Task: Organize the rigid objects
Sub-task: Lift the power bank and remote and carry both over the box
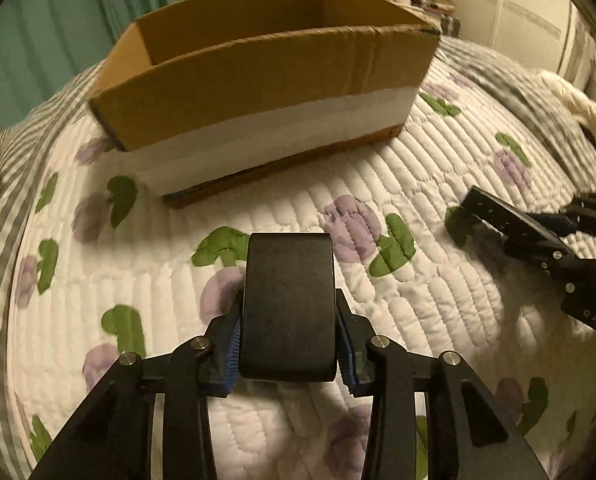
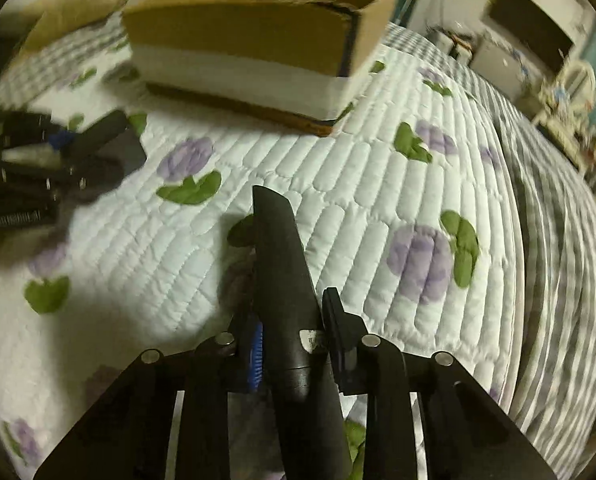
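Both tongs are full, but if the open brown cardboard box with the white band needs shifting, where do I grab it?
Pinch the top edge of the near long wall of the brown cardboard box, coming down from above. The top is open and the wall is a thin upright sheet; the body looks too wide to span.

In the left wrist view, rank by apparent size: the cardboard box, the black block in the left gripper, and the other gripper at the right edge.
1. Open brown cardboard box, largest.
2. Flat black rounded block, enlarged by nearness to the camera.
3. Right gripper, partly cut off by the frame, so its rank against the block is unsure.
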Action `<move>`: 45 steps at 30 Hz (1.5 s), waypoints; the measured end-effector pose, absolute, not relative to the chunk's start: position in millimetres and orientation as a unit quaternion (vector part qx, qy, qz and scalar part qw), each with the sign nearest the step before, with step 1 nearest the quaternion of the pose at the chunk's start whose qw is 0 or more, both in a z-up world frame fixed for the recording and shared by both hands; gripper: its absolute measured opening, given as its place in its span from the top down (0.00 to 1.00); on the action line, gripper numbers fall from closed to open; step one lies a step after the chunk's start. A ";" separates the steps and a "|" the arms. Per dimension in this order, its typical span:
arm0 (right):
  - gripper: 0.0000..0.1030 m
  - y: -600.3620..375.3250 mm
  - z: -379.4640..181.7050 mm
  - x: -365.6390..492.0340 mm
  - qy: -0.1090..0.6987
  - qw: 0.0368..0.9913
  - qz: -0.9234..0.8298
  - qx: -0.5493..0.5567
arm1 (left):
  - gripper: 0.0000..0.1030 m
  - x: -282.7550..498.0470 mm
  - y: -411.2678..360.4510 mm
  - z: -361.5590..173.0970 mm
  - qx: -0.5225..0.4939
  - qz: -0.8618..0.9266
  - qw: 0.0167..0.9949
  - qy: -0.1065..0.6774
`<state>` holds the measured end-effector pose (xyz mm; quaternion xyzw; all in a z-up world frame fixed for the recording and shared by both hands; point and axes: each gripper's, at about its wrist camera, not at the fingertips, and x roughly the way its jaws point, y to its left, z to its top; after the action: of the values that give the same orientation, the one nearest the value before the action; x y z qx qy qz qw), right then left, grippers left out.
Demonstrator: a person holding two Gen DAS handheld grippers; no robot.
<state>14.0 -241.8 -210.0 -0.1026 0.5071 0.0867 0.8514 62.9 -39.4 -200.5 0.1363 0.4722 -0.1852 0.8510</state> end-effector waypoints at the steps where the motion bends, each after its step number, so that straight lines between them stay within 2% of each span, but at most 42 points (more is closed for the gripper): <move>1: 0.79 -242.3 -207.1 12.9 0.505 0.854 0.086 -0.095 | 0.63 61.8 -35.0 -198.6 0.133 -0.183 0.853 0.470; 14: 0.82 -218.1 -170.0 -4.3 0.471 0.874 0.111 -0.045 | 0.63 40.7 -18.5 -169.3 0.109 -0.159 0.882 0.429; 26: 0.82 -195.6 -88.6 -0.5 0.390 0.912 0.118 -0.040 | 0.63 49.3 -11.3 -96.1 0.092 -0.162 0.920 0.345; 39: 0.82 -181.7 -8.9 41.3 0.306 0.943 0.117 -0.053 | 0.63 82.8 -14.6 -24.1 0.080 -0.163 0.945 0.272; 45: 0.82 -186.4 -9.1 77.0 0.297 0.948 0.109 -0.044 | 0.63 111.5 -25.8 -23.7 0.084 -0.162 0.947 0.265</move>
<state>77.0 -186.4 -9.1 -0.0443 0.2968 0.1091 0.9477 111.5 -25.8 -23.7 0.0837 0.2653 -0.1623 0.9467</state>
